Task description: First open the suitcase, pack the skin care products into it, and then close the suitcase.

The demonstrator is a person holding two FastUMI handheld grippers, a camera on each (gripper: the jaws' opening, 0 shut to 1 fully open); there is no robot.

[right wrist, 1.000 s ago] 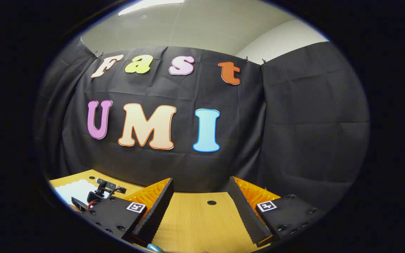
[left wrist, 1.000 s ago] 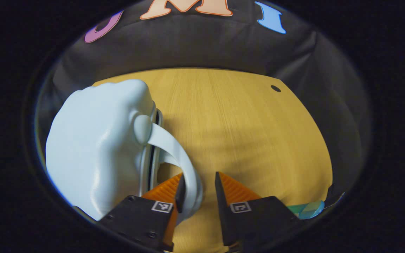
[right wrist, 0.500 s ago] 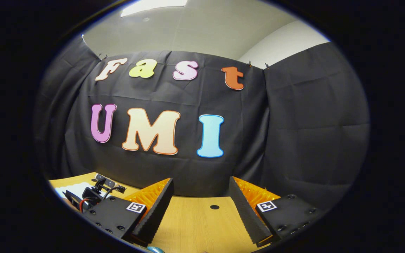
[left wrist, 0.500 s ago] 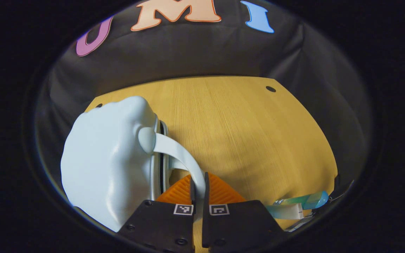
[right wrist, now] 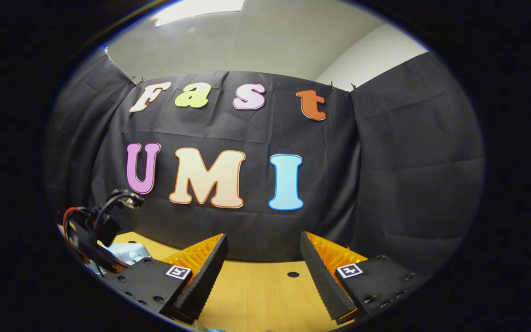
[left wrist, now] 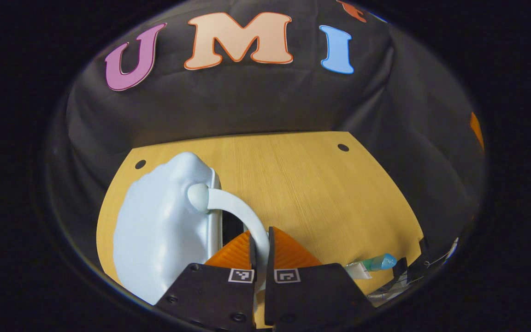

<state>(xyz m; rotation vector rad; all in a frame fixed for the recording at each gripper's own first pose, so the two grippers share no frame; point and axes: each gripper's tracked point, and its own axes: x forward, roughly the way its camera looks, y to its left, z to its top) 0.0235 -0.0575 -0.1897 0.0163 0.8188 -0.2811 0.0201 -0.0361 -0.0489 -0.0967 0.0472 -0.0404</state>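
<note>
Low over the near edge of the table (left wrist: 321, 184), the left gripper (left wrist: 260, 246) points forward and slightly down, its jaws pressed together on the curved handle (left wrist: 240, 210) of the pale blue suitcase (left wrist: 164, 240). That handle arcs from a round knob on the suitcase's side down into the jaws. The suitcase stands on the table just left of the gripper, and a dark gap shows along its seam beside the handle. One skin care tube (left wrist: 371, 265), teal with a blue cap, lies on the table to the right of the suitcase, near the table's front edge and well apart from it. Two small dark holes mark the table's far corners.

Right of the suitcase, the right gripper (right wrist: 263, 258) is held nearly level above the table, aimed at the booth's cloth wall, with its jaws wide apart and nothing between them. At the lower left of the right gripper view, the left gripper's body with its cables sits over a patch of the pale blue suitcase.
</note>
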